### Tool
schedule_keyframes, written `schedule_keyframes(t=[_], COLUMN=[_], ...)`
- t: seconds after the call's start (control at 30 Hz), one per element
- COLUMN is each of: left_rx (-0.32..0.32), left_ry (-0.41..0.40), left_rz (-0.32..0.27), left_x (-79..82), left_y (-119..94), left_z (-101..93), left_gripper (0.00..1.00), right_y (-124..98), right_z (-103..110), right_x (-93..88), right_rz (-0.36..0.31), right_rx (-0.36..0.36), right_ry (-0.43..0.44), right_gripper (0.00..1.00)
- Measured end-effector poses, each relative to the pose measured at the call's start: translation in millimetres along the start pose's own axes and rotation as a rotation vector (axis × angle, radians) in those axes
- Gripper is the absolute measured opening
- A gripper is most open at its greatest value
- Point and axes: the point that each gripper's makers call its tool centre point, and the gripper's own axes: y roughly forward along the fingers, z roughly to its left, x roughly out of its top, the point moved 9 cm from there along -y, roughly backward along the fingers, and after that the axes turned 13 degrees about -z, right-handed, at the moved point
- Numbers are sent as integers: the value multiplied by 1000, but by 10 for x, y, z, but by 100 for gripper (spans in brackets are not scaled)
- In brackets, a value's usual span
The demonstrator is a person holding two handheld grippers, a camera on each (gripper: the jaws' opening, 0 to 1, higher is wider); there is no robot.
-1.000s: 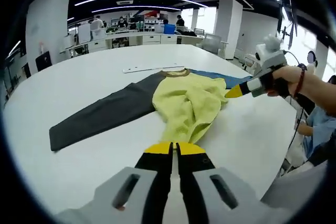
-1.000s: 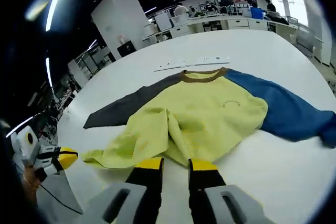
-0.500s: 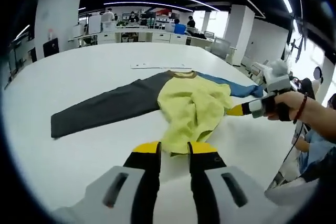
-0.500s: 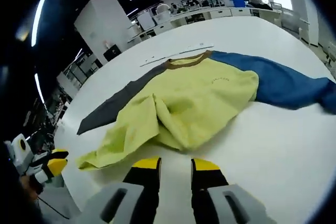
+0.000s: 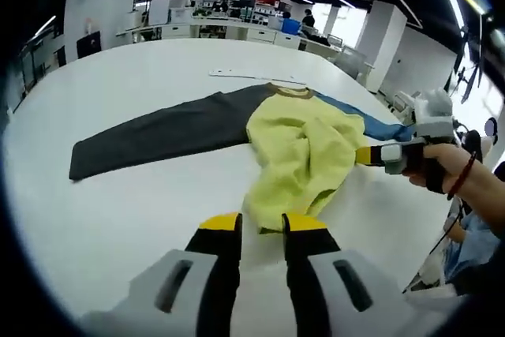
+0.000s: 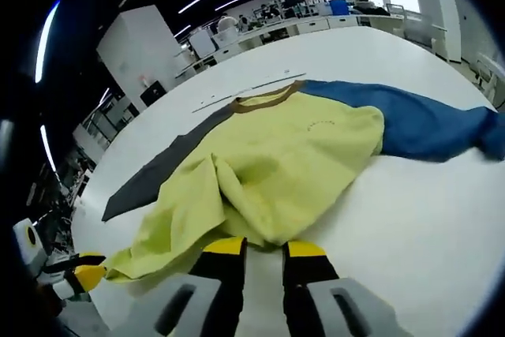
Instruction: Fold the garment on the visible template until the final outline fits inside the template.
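Observation:
A long-sleeved garment lies crumpled on the white table [image 5: 118,211]. Its yellow body [image 5: 304,147] [image 6: 276,163] is bunched up, with a dark grey sleeve [image 5: 158,136] [image 6: 154,175] stretched out flat and a blue sleeve [image 5: 379,128] [image 6: 418,120] on the other side. My left gripper [image 5: 263,225] is open, its yellow tips either side of the yellow hem. It also shows low at the left edge as the left gripper [image 6: 83,274]. My right gripper [image 6: 264,248] is open at the hem's near edge. A hand holds the right gripper [image 5: 369,155] beside the yellow body.
A thin white strip [image 5: 256,76] [image 6: 241,91] lies on the table just beyond the brown collar [image 5: 290,91]. Desks, chairs and people stand far behind the table. The table's edge runs close on the right, near the person's arm [image 5: 473,195].
My left gripper's jaws, shut a second ago, now stand open at the hem. Both cameras have come closer to the yellow body. The right gripper has dropped toward the garment's edge.

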Motion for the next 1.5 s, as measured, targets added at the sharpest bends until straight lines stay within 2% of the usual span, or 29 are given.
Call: schedule_keyframes(t=[0.1, 0.3, 0.5, 0.73, 0.8, 1.03, 1.17, 1.2, 1.23, 1.27, 1.37, 1.5], left_rx=[7, 0, 10, 25, 33, 47, 48, 46, 45, 44, 32, 13], left_ry=[13, 13, 52, 58, 69, 92, 95, 94, 91, 85, 61, 80], left_rz=[12, 68, 113, 143, 121, 119, 124, 125, 125, 125, 123, 124], left_x=[-31, -115, -236, -367, -352, -363, -358, -358, -356, -357, -362, -338], left_y=[10, 60, 120, 166, 159, 156, 161, 160, 161, 159, 149, 121], left_z=[10, -17, -51, -96, -98, -119, -132, -129, -124, -116, -99, -102], left_gripper=[11, 9, 11, 8, 8, 5, 3, 3, 2, 2, 2, 1], right_y=[13, 29, 43, 50, 40, 19, 21, 33, 27, 22, 21, -24], right_z=[-11, -12, 12, 51, 72, 114, 106, 100, 87, 62, 62, 32], right_x=[4, 4, -5, -26, -43, -91, -130, -135, -141, -136, -123, -143], right_rz=[-3, -2, -2, -8, -12, -40, -71, -105, -109, -112, -93, -78], right_rx=[-5, -12, -27, -52, -57, -86, -101, -100, -103, -95, -74, -34], right_ry=[4, 8, -25, -112, -121, -137, -179, -119, -75, -67, -113, -62], right_gripper=[11, 8, 5, 4, 4, 4, 0, 0, 0, 0, 0, 0])
